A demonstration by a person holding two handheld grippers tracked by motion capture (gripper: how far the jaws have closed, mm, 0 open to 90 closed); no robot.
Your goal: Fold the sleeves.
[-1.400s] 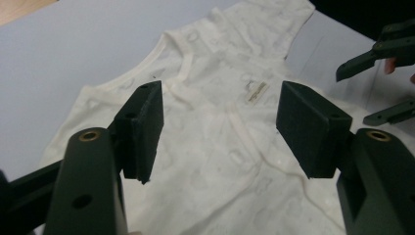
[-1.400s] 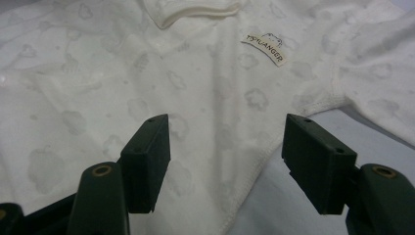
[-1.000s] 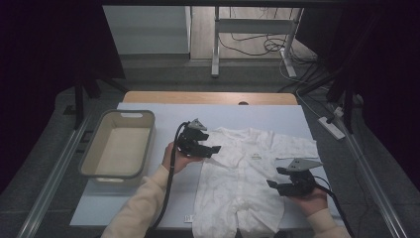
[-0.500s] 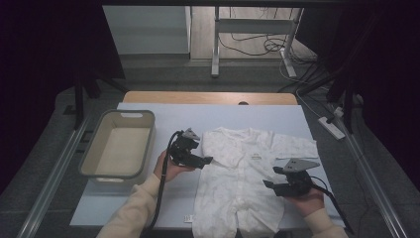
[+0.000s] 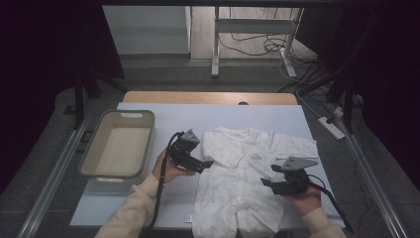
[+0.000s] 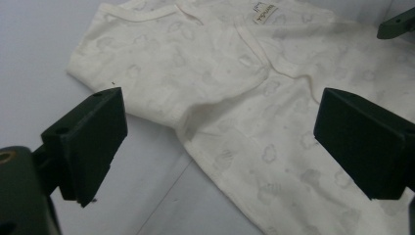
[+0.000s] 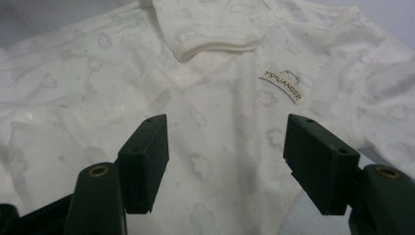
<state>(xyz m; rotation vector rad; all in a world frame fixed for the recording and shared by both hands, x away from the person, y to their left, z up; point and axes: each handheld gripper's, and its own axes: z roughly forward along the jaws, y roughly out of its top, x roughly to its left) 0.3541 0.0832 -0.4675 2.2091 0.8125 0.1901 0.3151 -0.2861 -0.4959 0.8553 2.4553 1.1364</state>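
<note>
While the garment [image 5: 247, 183] lies flat on the table [image 5: 163, 208], right of the basket [image 5: 119, 144], the left gripper [image 5: 205, 162] has drawn back off its sleeve, jaws just opening, empty; the right gripper [image 5: 267, 176] hovers released over its other side, so both seem ready to regrip.

A lab-like recording room: black curtains [image 5: 44, 74] darken the frame's left and right, a metal stand [image 5: 216, 44] and loose cables [image 5: 257, 47] sit top centre, and a power strip [image 5: 331, 127] lies on grey floor at right.
</note>
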